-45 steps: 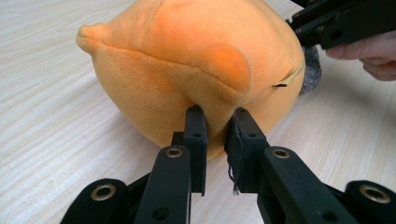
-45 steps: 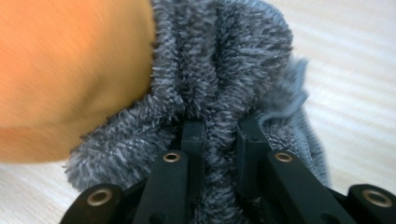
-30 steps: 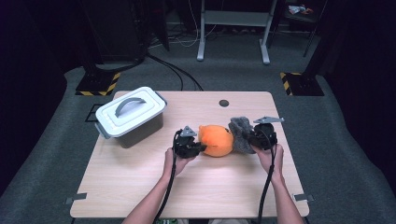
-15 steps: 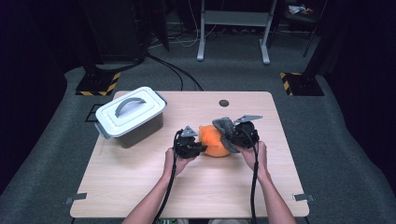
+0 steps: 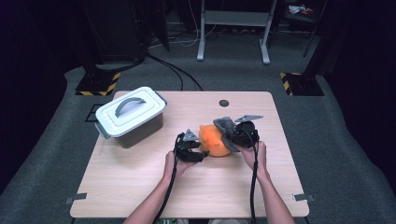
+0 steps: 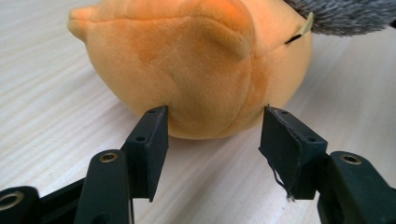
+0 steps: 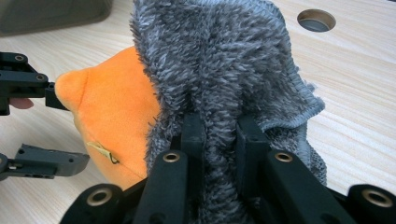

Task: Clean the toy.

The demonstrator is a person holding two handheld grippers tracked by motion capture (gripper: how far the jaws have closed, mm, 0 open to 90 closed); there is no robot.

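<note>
An orange plush toy [image 5: 211, 141] lies on the wooden table [image 5: 140, 186], seen close in the left gripper view [image 6: 196, 60]. My left gripper [image 6: 217, 133] is at the toy's left end; its jaws have just been opening and now stand open, tips beside the plush without pressing it. My right gripper [image 7: 222, 135] is shut on a grey fuzzy cloth [image 7: 215, 60], which is draped against the toy's right side [image 5: 226, 126]. The right gripper view also has the toy [image 7: 116, 107] and the left gripper's fingers [image 7: 28, 88] farther off.
A grey box with a white handled lid [image 5: 130, 116] stands at the table's back left. A round cable hole [image 5: 224, 102] sits near the back edge. Equipment stands with striped bases are on the floor beyond.
My right gripper has carried the grey cloth leftward onto the orange toy. The left gripper stayed put and its jaws have spread apart off the plush.
</note>
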